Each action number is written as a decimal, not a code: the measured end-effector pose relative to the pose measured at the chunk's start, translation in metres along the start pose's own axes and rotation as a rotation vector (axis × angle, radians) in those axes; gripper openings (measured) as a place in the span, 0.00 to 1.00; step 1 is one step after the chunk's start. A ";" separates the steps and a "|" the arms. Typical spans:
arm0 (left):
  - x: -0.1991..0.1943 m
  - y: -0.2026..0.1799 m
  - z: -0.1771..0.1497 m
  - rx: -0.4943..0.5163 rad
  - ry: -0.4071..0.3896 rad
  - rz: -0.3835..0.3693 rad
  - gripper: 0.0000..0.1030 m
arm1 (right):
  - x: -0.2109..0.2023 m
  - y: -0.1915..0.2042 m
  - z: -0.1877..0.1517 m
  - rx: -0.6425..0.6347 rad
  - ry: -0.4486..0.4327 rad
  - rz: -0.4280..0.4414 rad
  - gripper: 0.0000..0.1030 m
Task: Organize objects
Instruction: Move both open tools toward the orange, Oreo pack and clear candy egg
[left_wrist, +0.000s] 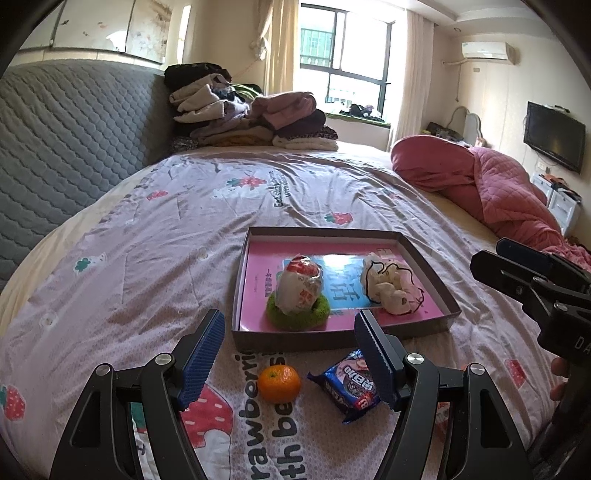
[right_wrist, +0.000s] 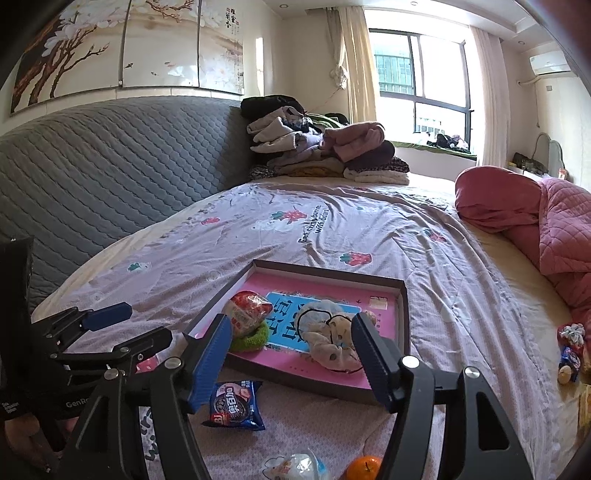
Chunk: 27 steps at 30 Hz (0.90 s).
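Note:
A shallow brown box with a pink floor (left_wrist: 255, 288) (right_wrist: 400, 321) lies on the bed. In it sit a green scrunchie (left_wrist: 297, 314) (right_wrist: 249, 339) with a wrapped snack (left_wrist: 301, 284) (right_wrist: 245, 310) on top, and a white scrunchie (left_wrist: 388, 286) (right_wrist: 332, 338). In front of the box lie an orange (left_wrist: 279, 383) and a blue cookie packet (left_wrist: 349, 386) (right_wrist: 236, 404). My left gripper (left_wrist: 291, 356) is open and empty above the orange. My right gripper (right_wrist: 291, 356) is open and empty above the box's near edge. A second orange (right_wrist: 364, 467) and a clear-wrapped snack (right_wrist: 295, 467) lie near the bottom edge.
The bed has a strawberry-print quilt (left_wrist: 184, 229). A pile of folded clothes (left_wrist: 255, 118) sits at the far end by the grey headboard (left_wrist: 70, 140). A pink quilt (left_wrist: 491, 188) lies on the right. Small items (right_wrist: 570, 350) lie at the right edge of the bed.

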<state>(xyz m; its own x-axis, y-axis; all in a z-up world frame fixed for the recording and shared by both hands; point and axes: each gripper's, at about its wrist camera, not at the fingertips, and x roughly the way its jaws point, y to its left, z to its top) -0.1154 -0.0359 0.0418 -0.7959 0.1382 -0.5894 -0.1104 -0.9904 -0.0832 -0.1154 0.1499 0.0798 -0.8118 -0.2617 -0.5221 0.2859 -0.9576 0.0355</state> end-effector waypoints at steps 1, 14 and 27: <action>0.000 0.000 -0.001 0.002 0.001 0.001 0.72 | -0.001 0.000 -0.001 0.001 0.001 -0.001 0.65; 0.004 0.001 -0.011 0.002 0.029 0.009 0.72 | -0.002 0.001 -0.010 0.008 0.015 -0.010 0.65; 0.010 -0.003 -0.021 0.021 0.056 0.015 0.72 | -0.002 -0.003 -0.017 0.013 0.030 -0.027 0.65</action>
<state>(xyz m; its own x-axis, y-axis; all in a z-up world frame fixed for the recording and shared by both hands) -0.1109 -0.0313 0.0192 -0.7631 0.1227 -0.6345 -0.1119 -0.9921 -0.0573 -0.1059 0.1552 0.0668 -0.8034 -0.2323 -0.5483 0.2574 -0.9658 0.0320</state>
